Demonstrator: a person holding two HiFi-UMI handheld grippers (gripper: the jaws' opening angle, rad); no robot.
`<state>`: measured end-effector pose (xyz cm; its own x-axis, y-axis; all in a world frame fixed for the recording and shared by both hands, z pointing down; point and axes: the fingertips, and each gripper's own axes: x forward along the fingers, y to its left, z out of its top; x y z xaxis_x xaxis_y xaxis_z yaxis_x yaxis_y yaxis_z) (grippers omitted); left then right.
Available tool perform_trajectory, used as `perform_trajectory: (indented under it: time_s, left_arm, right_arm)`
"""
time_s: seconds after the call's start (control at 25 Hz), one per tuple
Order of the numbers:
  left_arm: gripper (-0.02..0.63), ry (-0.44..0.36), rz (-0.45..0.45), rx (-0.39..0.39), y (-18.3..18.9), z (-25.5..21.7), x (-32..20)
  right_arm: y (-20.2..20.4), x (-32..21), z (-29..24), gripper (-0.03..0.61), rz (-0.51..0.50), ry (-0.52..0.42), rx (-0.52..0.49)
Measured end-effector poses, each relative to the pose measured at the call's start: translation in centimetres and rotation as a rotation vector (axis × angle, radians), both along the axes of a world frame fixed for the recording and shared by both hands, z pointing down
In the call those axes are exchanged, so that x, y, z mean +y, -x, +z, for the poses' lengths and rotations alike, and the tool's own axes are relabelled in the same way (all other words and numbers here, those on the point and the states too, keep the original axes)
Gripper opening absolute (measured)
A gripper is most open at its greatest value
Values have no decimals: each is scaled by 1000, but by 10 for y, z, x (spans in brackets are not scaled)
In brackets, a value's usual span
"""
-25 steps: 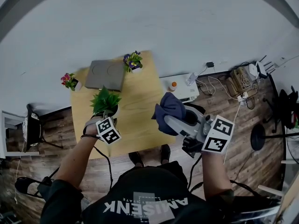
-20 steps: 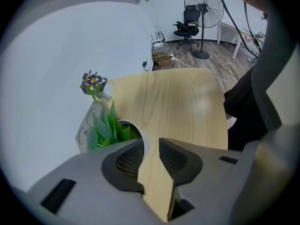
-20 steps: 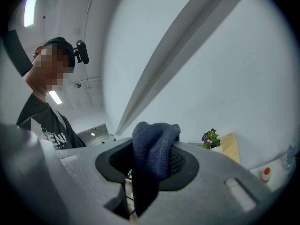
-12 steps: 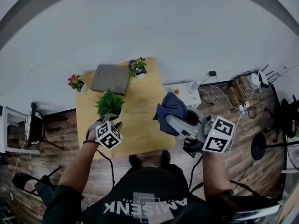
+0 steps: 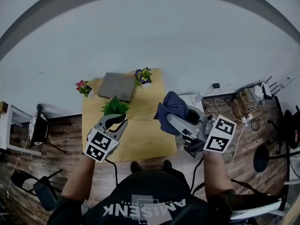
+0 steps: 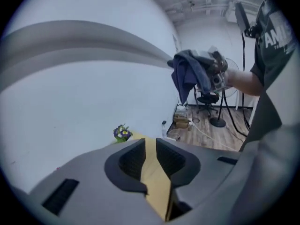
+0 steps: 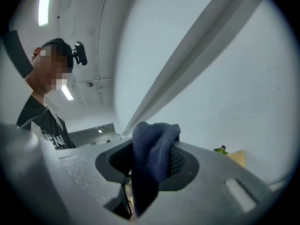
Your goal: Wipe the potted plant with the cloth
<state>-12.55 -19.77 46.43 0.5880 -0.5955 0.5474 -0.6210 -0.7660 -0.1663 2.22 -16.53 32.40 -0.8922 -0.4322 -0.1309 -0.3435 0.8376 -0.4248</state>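
Left gripper (image 6: 150, 146), jaws closing with nothing between them, hangs above the table (image 5: 143, 135). Just beyond it stands the plant (image 5: 116, 107), its pot hidden. At the back, a pot of pink flowers (image 5: 84, 86), a grey slab (image 5: 118, 85), then a pot of purple flowers (image 5: 144, 76). Right gripper (image 7: 149, 156) clamps the bunched blue cloth (image 5: 171, 108) over the table's right edge.

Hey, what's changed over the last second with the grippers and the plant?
The left gripper has risen away from the green potted plant, jaws closing on nothing. The plant stays on the table; the right gripper still holds the blue cloth.
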Motion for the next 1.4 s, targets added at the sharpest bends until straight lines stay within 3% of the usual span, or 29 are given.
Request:
perform_trajectory:
  time_s: [0.28, 0.56, 0.8, 1.04, 1.24, 1.4]
  left_arm:
    - [69, -120, -73, 208, 0, -72, 8]
    - [14, -227, -204, 359, 24, -124, 6]
    - [2, -260, -353, 386, 49, -151, 5]
    - [0, -291, -389, 354, 59, -173, 11]
    - [0, -266, -397, 466, 64, -185, -3]
    - [0, -261, -418, 509, 67, -185, -9]
  right_arm:
    - [8, -2, -21, 127, -20, -48, 1]
    - [3, -24, -38, 127, 52, -65, -7]
    - [6, -26, -44, 127, 97, -94, 16]
    - [6, -30, -53, 127, 132, -110, 34]
    - [14, -42, -47, 127, 164, -140, 134]
    - [16, -45, -45, 126, 185, -152, 169]
